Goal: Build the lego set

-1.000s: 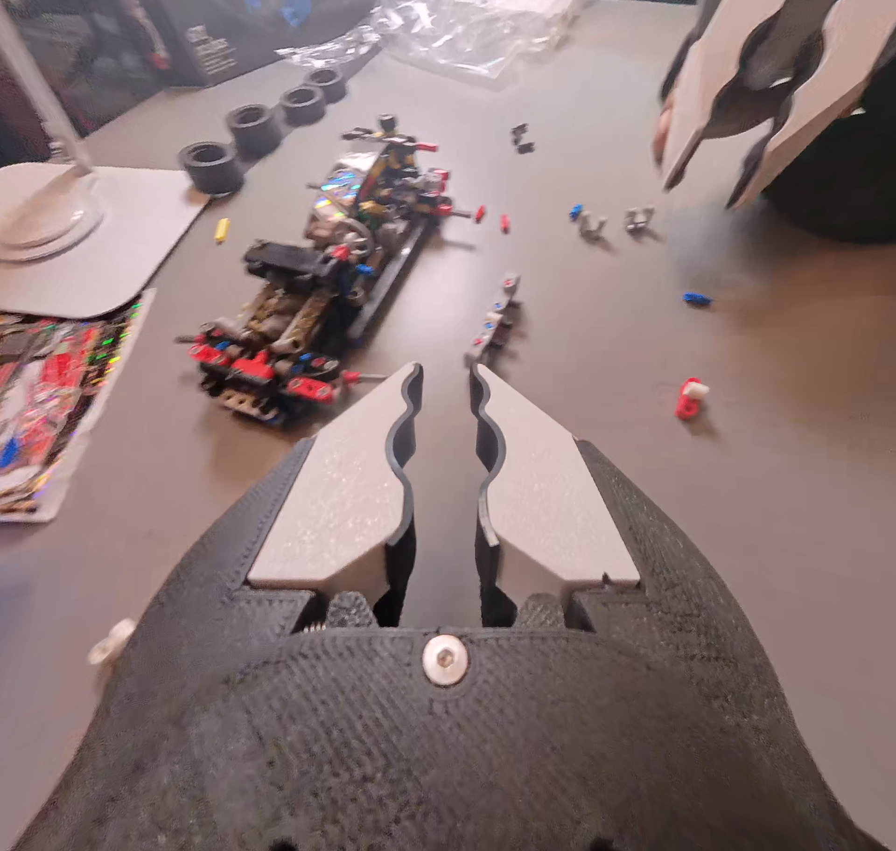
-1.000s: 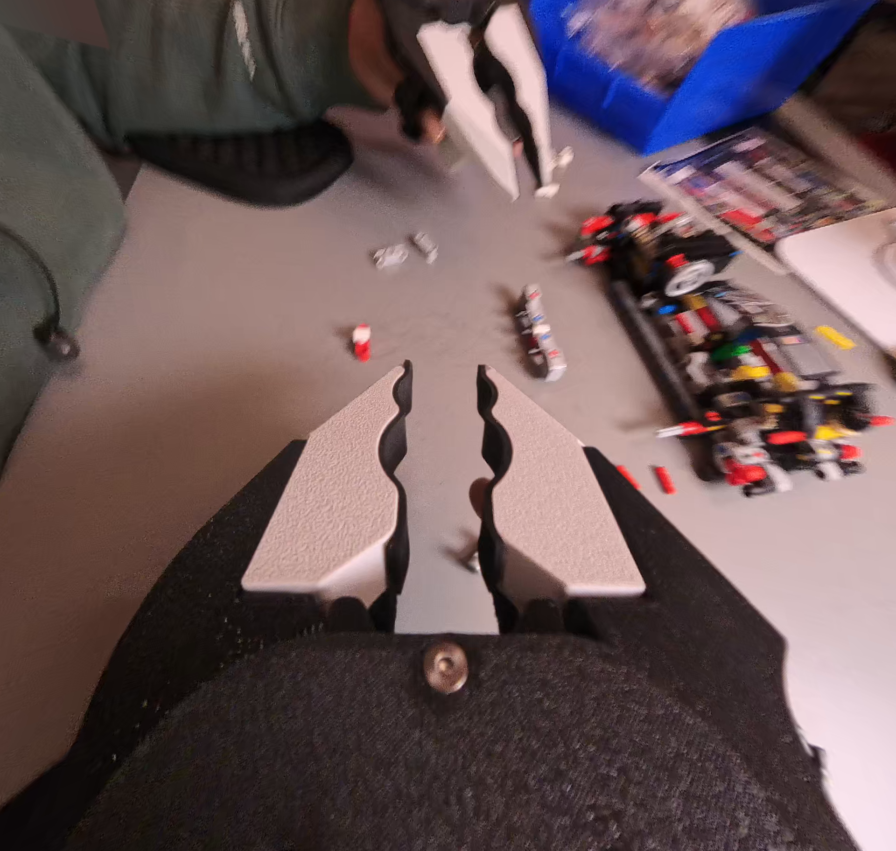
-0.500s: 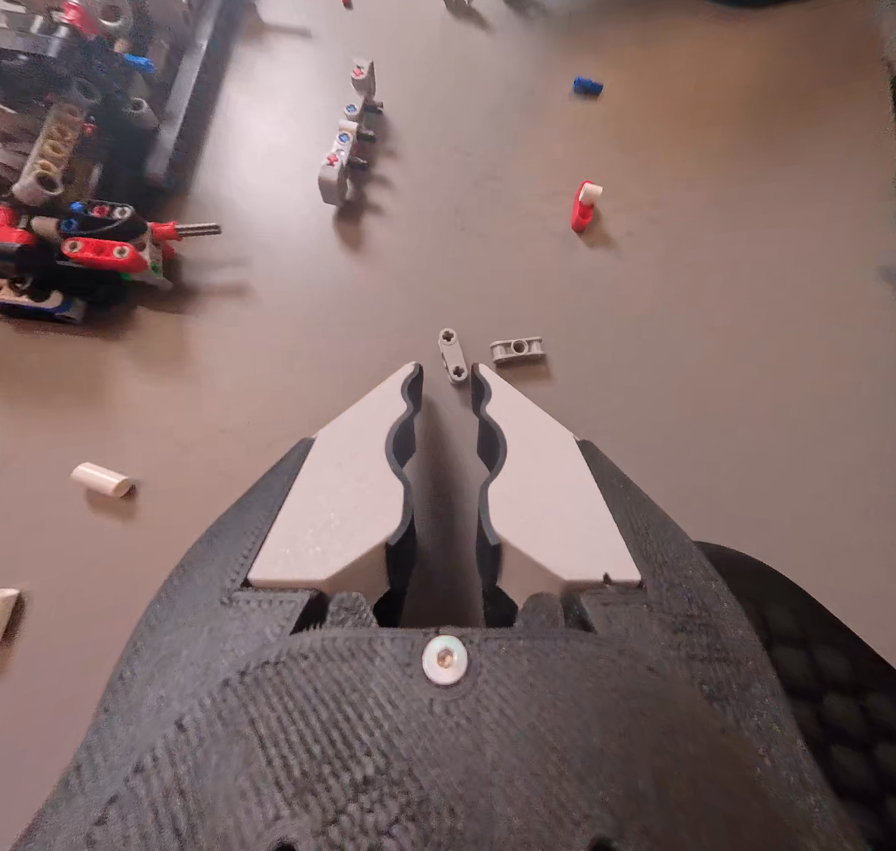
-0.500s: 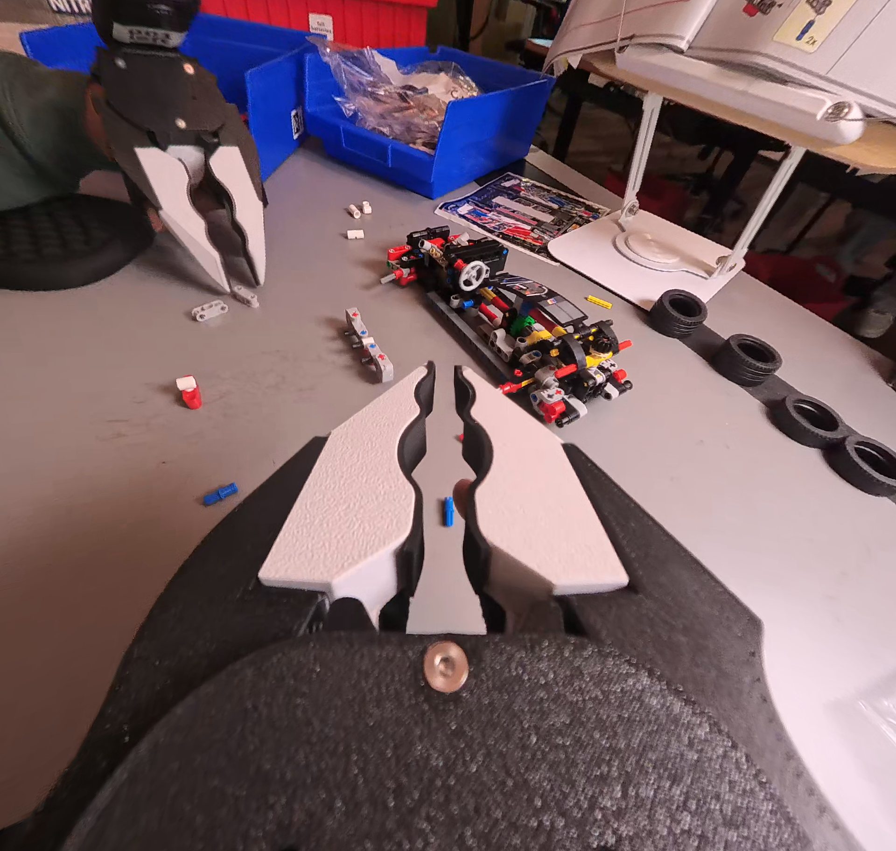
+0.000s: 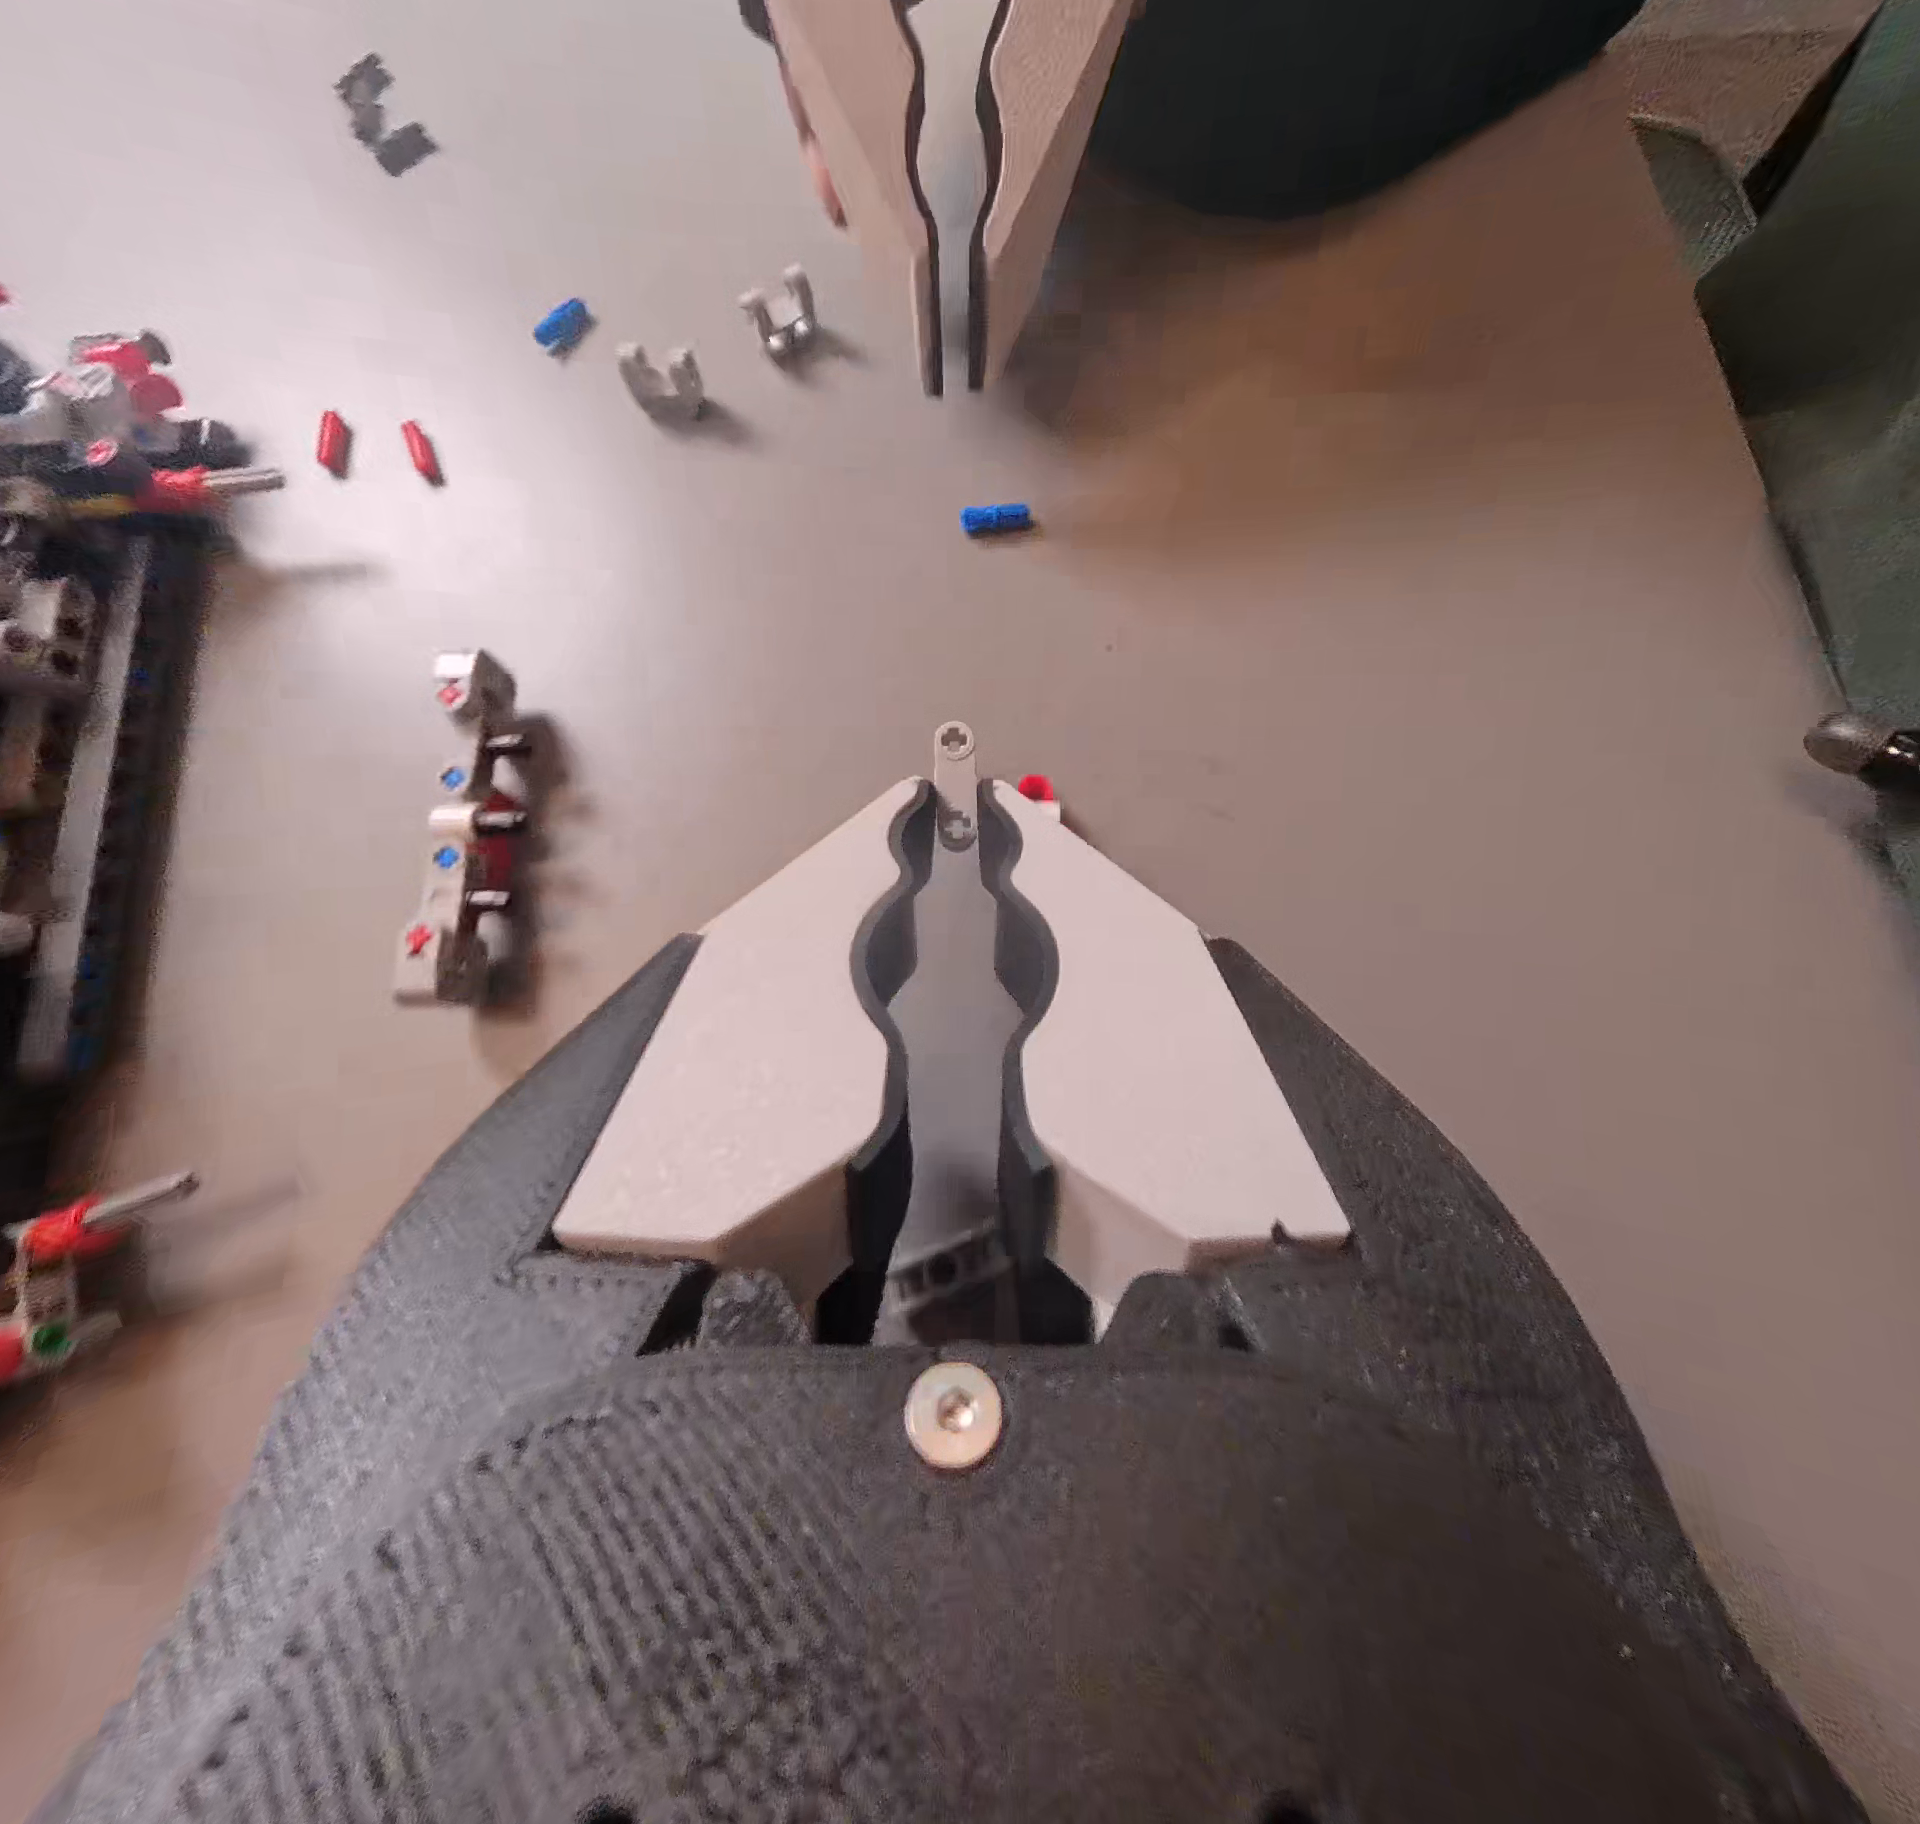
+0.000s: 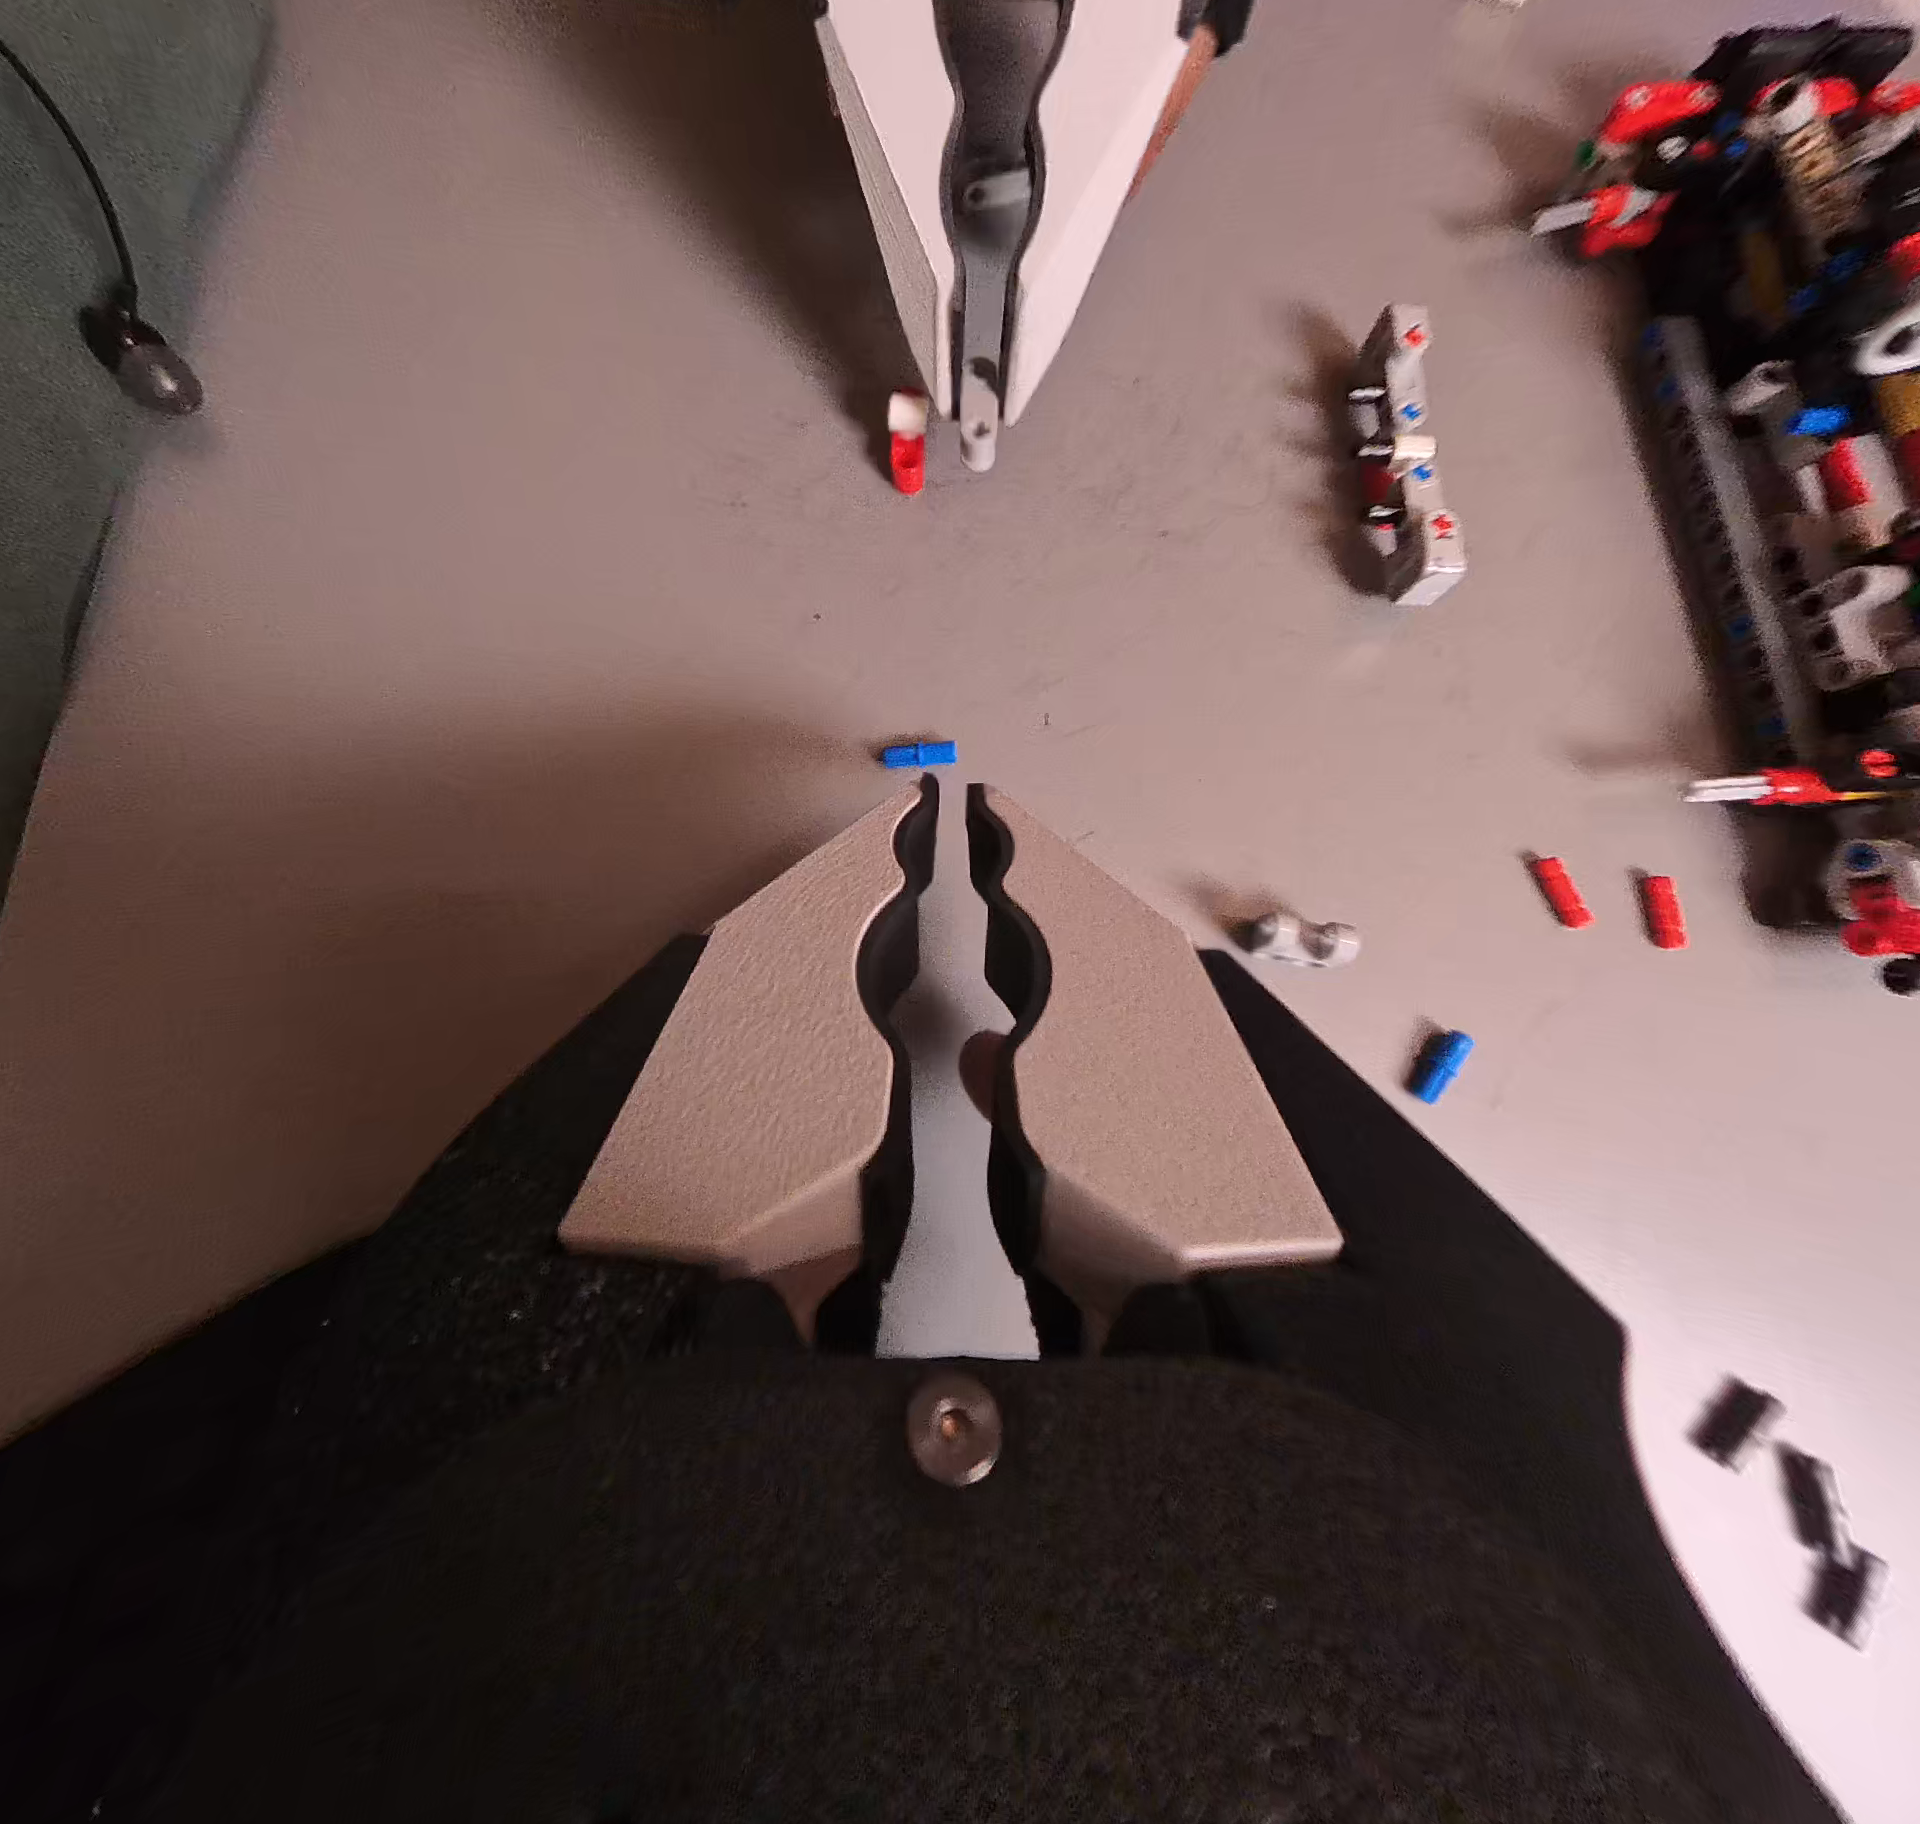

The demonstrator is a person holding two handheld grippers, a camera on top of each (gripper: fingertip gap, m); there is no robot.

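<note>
Your left hand-held gripper is clenched on a thin grey liftarm, a flat two-hole plastic piece whose far end sticks out past the pale, matte fingertips. The fingers are wedge-shaped, with wavy black inner pads. Just beside the tips lies one red-and-white connector, resting on the smooth grey table.

Your right hand-held gripper hangs released above the table, tips nearly together with a narrow slit between, nothing in them. One blue pin, ridged and cylindrical, lies just ahead of its tips.

Loose parts counted on the table: two blue pins in all, the second off to the side; two short red pins side by side; two grey U-shaped clips; one grey beam sub-assembly with red and blue pins set in it. The partly built lego car chassis, black, red and grey, lies along the edge, blurred.
</note>
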